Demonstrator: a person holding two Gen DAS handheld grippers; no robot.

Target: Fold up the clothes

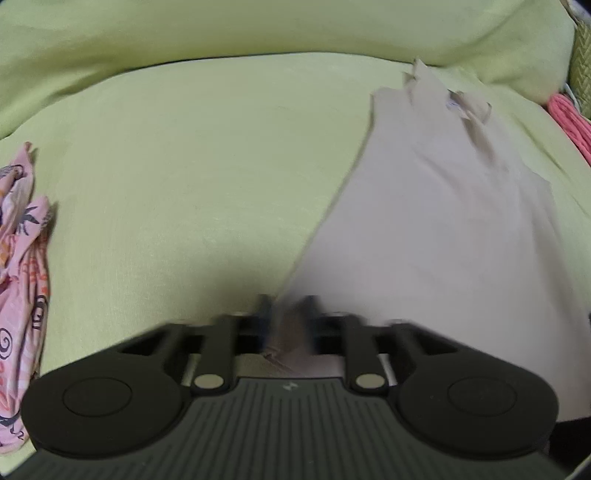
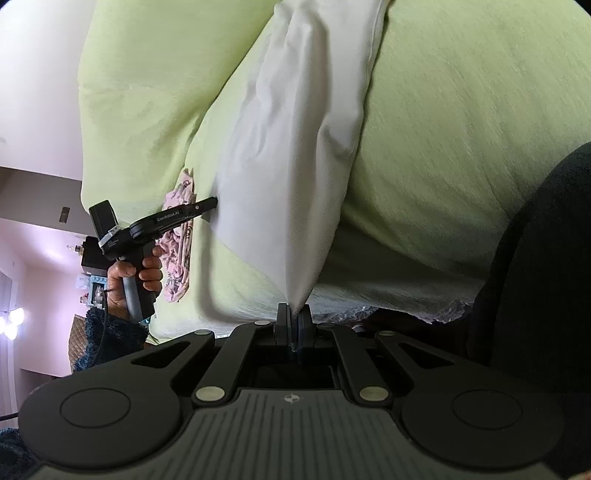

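Closest in the right wrist view, the right gripper [image 2: 294, 317] has its fingers pressed together on a corner of the white garment [image 2: 291, 155], which rises from the pinch in a taut, creased ridge and spreads away over the light green sofa cushion [image 2: 461, 140]. Off to the side in the same view, the left gripper [image 2: 211, 204] is held in the person's left hand [image 2: 135, 275], with its tip at the opposite edge of the same cloth. Its own camera is blurred, but the fingers [image 1: 309, 308] look nearly closed with pale fabric bunched between them, so it seems to hold the other corner. From there the garment stretches away across the seat, with its neckline and label at the far end near the back cushion [image 1: 258, 29].

Both bottom corners appear lifted, so this looks like the start of a fold. The next move likely calls for carrying both corners together toward the neckline, keeping the hem level and taut.

A pink patterned garment [image 1: 22, 280] lies apart at the seat's edge, and something coral-coloured [image 1: 570, 118] sits at the far side.
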